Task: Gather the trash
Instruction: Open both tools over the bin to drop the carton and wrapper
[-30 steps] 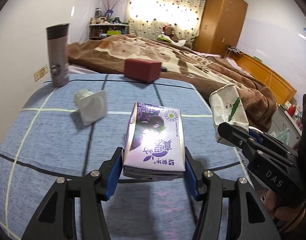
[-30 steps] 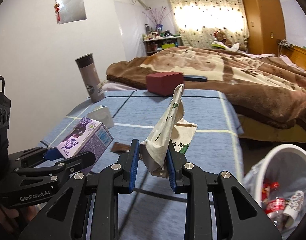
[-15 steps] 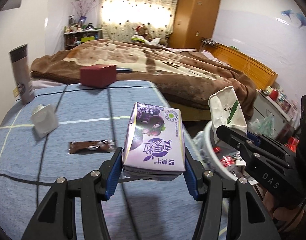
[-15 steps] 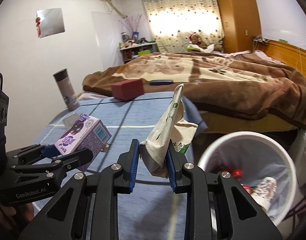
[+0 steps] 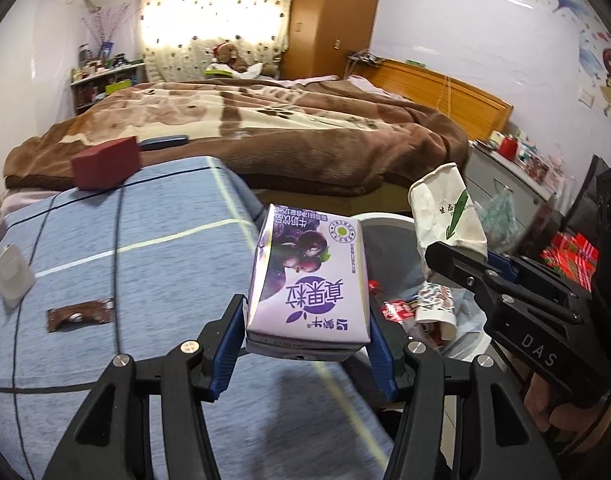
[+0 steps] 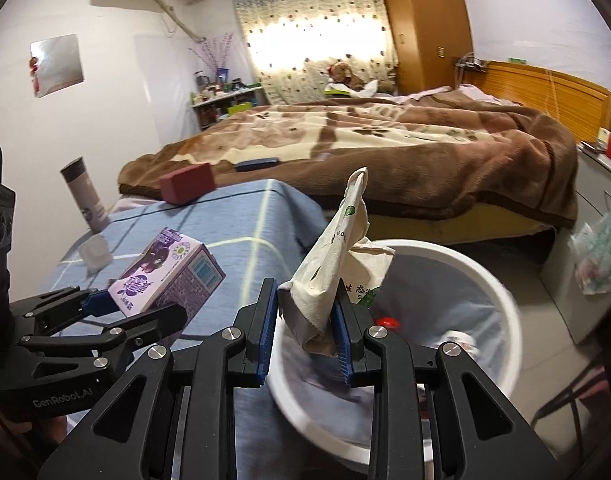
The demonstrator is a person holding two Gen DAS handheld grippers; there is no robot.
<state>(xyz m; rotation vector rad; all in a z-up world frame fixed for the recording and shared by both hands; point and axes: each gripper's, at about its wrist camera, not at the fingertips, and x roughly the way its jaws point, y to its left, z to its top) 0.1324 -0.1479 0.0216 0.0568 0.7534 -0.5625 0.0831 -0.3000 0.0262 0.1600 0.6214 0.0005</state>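
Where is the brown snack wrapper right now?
In the left wrist view, the brown snack wrapper lies flat at left on the blue checked cloth, below the white cup.

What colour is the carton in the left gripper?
Purple carton, with dark berries pictured; clearest in the left wrist view.

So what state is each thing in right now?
Left gripper: shut on the purple carton.
Right gripper: shut on the crumpled paper bag.
White bin: open, trash inside.
Brown wrapper: lying flat on the blue cloth.
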